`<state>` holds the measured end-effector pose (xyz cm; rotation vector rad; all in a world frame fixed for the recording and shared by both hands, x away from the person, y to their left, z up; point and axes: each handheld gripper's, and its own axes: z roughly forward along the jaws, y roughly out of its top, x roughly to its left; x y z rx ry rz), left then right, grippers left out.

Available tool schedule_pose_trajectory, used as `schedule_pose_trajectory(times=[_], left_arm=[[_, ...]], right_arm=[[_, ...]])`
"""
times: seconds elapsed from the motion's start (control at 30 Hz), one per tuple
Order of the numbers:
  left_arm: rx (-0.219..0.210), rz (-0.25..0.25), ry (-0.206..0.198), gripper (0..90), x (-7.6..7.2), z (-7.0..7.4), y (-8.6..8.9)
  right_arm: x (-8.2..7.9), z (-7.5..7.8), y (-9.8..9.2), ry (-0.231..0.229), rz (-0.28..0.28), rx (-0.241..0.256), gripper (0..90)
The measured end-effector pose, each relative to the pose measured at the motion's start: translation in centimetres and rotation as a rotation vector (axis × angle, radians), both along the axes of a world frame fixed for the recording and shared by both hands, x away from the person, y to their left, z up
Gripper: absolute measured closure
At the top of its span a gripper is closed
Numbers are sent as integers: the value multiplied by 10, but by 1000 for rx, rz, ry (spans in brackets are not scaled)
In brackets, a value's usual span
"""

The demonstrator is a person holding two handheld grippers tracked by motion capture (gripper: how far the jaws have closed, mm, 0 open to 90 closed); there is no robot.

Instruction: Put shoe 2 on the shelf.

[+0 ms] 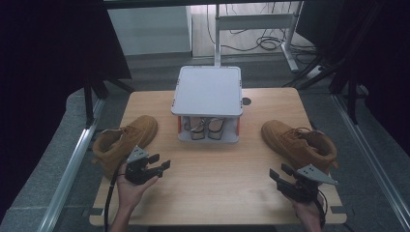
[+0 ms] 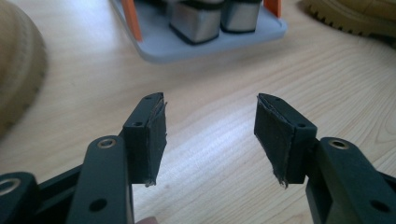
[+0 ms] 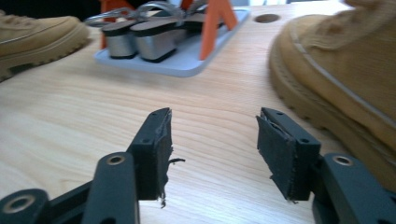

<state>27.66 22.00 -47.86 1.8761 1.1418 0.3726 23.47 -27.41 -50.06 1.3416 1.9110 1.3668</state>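
Observation:
Two tan suede boots lie on the wooden table [image 1: 217,179]. The left boot [image 1: 126,139] is beside my left gripper [image 1: 160,162], which is open and empty over bare wood. The right boot [image 1: 300,143] lies just behind my right gripper [image 1: 280,172], also open and empty. Between the boots stands a grey two-level rack [image 1: 208,91] with orange posts, and a pair of silver block-heel sandals [image 1: 207,128] sits on its lower shelf. In the left gripper view the jaws [image 2: 210,135] point at the rack base [image 2: 159,44]. In the right gripper view the right boot [image 3: 345,79] lies to the right of the jaws [image 3: 212,144].
A round cable hole [image 1: 246,101] sits in the table behind the rack. A metal stand [image 1: 217,34] and cables are on the floor beyond. Dark curtains hang at both sides, with rails along the floor.

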Motion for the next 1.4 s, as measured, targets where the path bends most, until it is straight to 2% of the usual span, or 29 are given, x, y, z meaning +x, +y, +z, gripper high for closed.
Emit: schedule_pose_trajectory(times=[0.17, 0.33, 0.53, 0.63, 0.97, 1.07, 1.4], left_arm=[[-52, 11, -53, 456, -7, 20, 11], [-47, 22, -95, 453, -14, 42, 23], [-46, 41, -109, 453, -15, 62, 40], [-33, 60, -112, 455, -13, 67, 47], [-28, 122, -113, 435, -5, 81, 76], [-13, 164, -128, 437, -1, 82, 86], [3, 202, -97, 437, 11, 79, 116]], right_arm=[[-1, 6, 8, -13, 55, -6, 412], [-1, 6, 8, -15, 60, -8, 412], [1, 2, 12, 2, 70, -10, 410], [2, 1, 13, 5, 68, -13, 409], [3, -3, 15, 24, 68, -16, 409], [4, -4, 15, 29, 66, -20, 409], [5, -6, 13, 40, 60, -20, 409]])
